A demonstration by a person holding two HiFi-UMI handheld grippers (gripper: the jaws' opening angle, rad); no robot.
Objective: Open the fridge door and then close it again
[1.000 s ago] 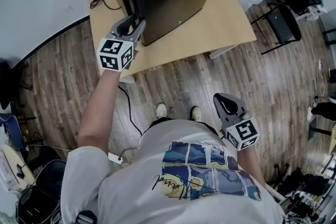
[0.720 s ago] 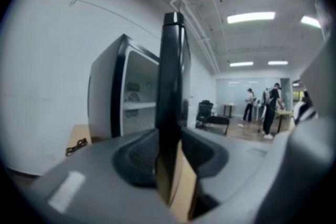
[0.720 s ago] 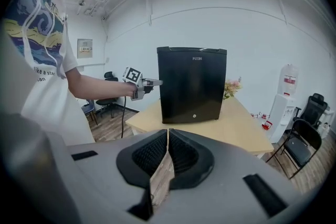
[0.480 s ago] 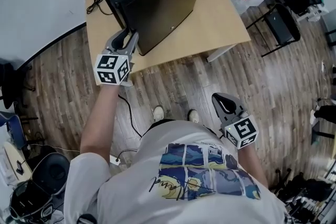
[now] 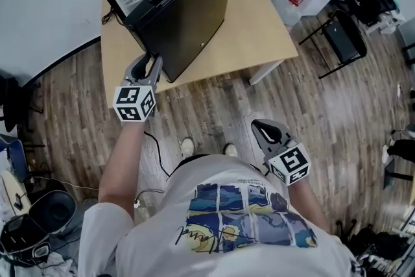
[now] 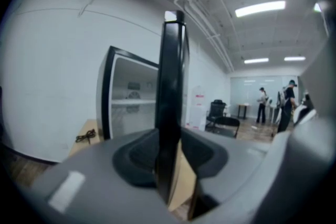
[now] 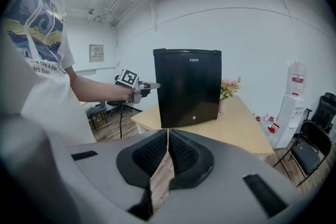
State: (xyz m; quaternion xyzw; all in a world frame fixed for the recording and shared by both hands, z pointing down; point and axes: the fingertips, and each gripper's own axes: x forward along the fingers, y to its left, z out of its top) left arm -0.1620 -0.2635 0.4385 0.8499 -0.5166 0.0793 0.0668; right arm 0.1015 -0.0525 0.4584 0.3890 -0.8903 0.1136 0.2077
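The left hand-held gripper (image 5: 150,65) clamps the edge of the fridge door (image 5: 188,19), which stands ajar between its jaws. Opening looks done and closing remains. The right hand-held gripper (image 5: 262,131) hangs closed and empty.

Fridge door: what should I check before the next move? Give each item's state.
1. Left gripper on the door: ok. The door's edge stands between its jaws, and the pads look pressed on both faces.
2. Door open: ok. It stands away from the fridge, and a shelf shows inside.
3. Right gripper out of the way: ok. It is shut, empty and low beside the person.
4. Cable away from the door: ok. It lies on the table, left of the fridge in the left gripper view.
5. Fridge steady on the table: cannot tell.
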